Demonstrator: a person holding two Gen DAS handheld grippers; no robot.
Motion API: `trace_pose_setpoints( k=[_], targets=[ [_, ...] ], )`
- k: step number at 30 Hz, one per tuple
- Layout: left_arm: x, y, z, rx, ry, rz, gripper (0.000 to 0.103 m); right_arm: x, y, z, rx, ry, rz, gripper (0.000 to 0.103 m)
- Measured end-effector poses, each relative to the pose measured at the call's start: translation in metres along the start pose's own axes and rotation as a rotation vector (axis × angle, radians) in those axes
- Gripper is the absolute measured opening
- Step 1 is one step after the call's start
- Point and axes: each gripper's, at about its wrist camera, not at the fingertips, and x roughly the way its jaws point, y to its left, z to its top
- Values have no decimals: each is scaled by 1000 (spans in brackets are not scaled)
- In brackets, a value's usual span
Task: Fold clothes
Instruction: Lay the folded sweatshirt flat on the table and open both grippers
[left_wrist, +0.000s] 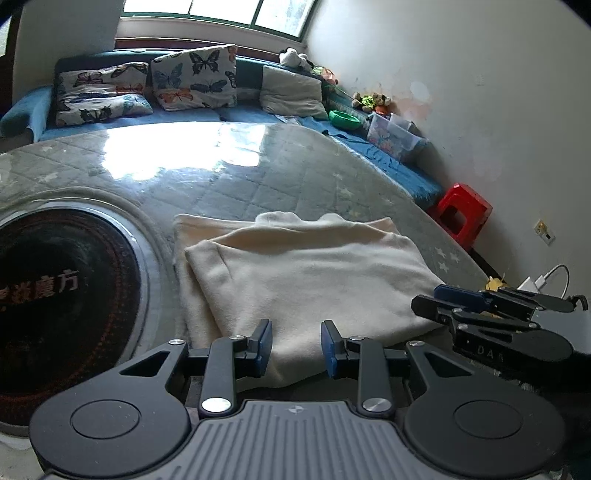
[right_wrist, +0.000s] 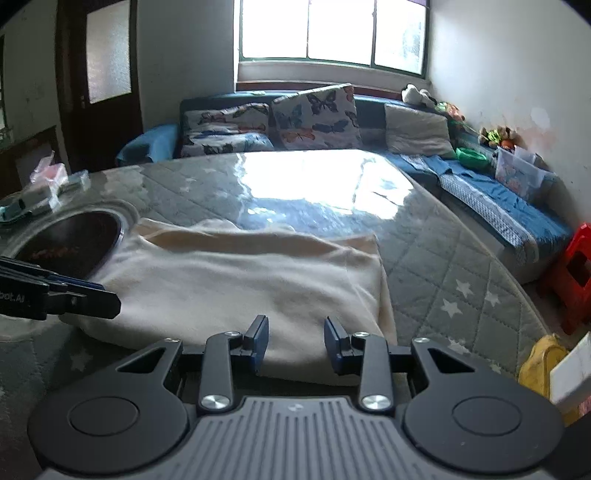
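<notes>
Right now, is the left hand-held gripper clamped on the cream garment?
No. The left hand-held gripper is open, its blue pads apart above the near edge of the cream garment.

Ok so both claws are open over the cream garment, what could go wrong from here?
1. The left claw and right claw sit at the near edge of the cream garment; a grab may catch only the top layer and undo the fold.
2. Dragging it left could push it over the dark round cooktop.
</notes>
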Motion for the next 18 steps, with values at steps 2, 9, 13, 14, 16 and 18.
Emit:
trace_pose_setpoints(
  k=[2, 9, 13, 14, 16, 18],
  targets=[
    [-1, 3, -1, -9, 0, 8, 31, -1, 5, 1, -9, -4, 13, 33],
    [5, 6, -5, -25, 20, 26, 33, 9, 18, -5, -26, 31, 26, 34],
    [4, 6, -4, -36, 24, 32, 33, 10, 21, -6, -36, 39, 19, 35],
    [1, 6, -4, -41, 22, 32, 33, 9, 22, -5, -39, 38, 19, 36],
    [-5, 6, -5, -44, 12, 33, 37, 6, 22, -5, -40, 31, 20, 43],
    [-11, 7, -6, -39, 5, 47, 40, 2, 22, -4, -38, 22, 21, 44]
  ],
)
